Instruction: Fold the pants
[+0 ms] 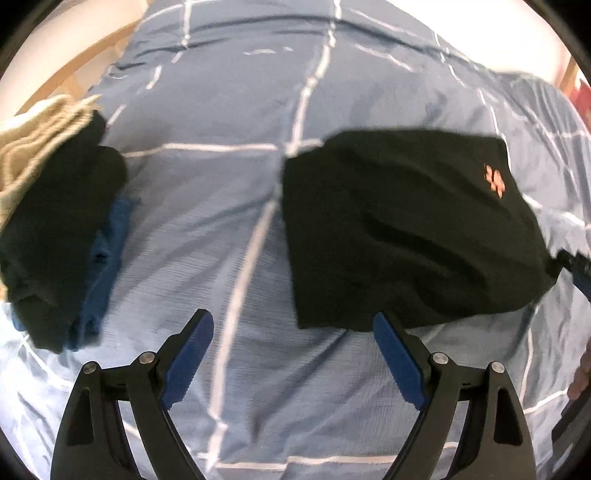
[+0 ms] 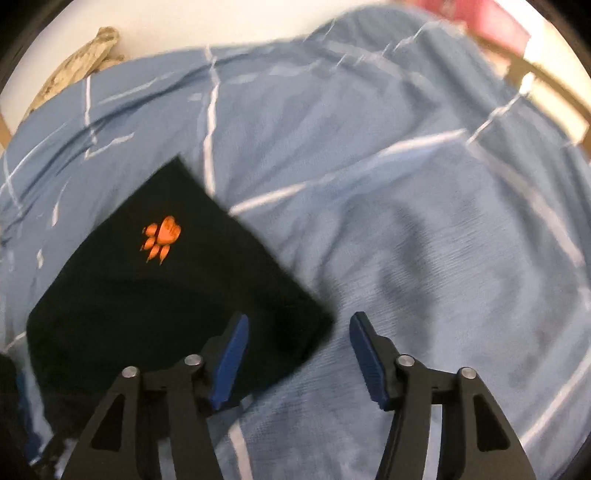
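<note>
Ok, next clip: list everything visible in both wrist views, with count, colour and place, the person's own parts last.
folded pants: 1, black with an orange paw print, lying flat on the bedcover, ahead of both claws
bedcover: 1, blue with a white grid of lines, wrinkled, under everything
clothes pile: 1 stack, black over blue with a beige ribbed piece behind, left edge of the left wrist view
bed frame: wooden, light, at the far left edge
pink object: 1, blurred, far right corner
left claw: 1, black with blue pads, open, empty
right claw: 1, black with blue pads, open, empty
</note>
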{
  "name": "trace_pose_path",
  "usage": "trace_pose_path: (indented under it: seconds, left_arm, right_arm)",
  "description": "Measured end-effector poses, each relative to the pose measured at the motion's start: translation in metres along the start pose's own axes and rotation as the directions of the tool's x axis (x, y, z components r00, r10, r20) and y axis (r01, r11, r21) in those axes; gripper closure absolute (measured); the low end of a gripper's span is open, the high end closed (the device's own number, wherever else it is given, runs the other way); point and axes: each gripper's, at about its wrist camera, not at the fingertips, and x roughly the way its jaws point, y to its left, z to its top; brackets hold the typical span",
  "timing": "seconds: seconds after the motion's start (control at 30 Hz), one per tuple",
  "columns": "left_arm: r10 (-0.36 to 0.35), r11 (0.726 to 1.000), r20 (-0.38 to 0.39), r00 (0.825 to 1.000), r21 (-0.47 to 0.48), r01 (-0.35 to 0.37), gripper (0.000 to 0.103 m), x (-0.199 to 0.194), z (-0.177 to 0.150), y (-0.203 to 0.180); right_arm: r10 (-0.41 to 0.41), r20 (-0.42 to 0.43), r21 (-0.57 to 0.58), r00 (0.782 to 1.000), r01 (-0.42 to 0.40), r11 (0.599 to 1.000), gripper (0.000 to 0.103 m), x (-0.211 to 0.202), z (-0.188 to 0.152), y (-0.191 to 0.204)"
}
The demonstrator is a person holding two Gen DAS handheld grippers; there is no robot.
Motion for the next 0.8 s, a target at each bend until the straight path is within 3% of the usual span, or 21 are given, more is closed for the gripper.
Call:
trace_pose_path:
  seconds: [0.07,0.17,0.33,0.43,0.63,0.8]
  left_arm:
    - [0.002,1.0,0.013,1.0,-0.022,-0.002,0.015,-0.004,0.004,0.01]
    - [-0.036,0.999,0.021,0.999,-0.038,0.037,0.017,0.0,0.011,0.022]
    - [-0.156,0.985,-0.015,0.988,-0.078,0.154,0.044,0.022,0.022,0.027]
    - [-0.248,0.958,-0.052,0.967,-0.158,0.237,0.054,0.04,0.025,0.032]
    - [-0.302,0.942,-0.061,0.952,-0.171,0.288,0.056,0.053,0.031,0.025]
    - [-0.363,0.914,-0.083,0.928,-0.226,0.338,0.059,0.07,0.034,0.03]
  right_arm:
    - [-0.053,0.043,-0.046,0.998,0.054,0.997,0.045,-0.015,-0.001,0.007]
    - [-0.014,0.076,-0.134,0.997,0.024,0.991,0.045,-0.036,-0.007,0.024]
    - [0.12,0.062,-0.323,0.991,-0.094,0.942,0.045,-0.047,-0.02,0.067]
    - [0.177,0.045,-0.39,0.983,-0.146,0.909,0.045,-0.047,-0.032,0.089]
    - [0.201,0.004,-0.397,0.979,-0.183,0.899,0.045,-0.028,-0.035,0.107]
    - [0.149,-0.047,-0.401,0.988,-0.155,0.903,0.045,-0.007,-0.04,0.11]
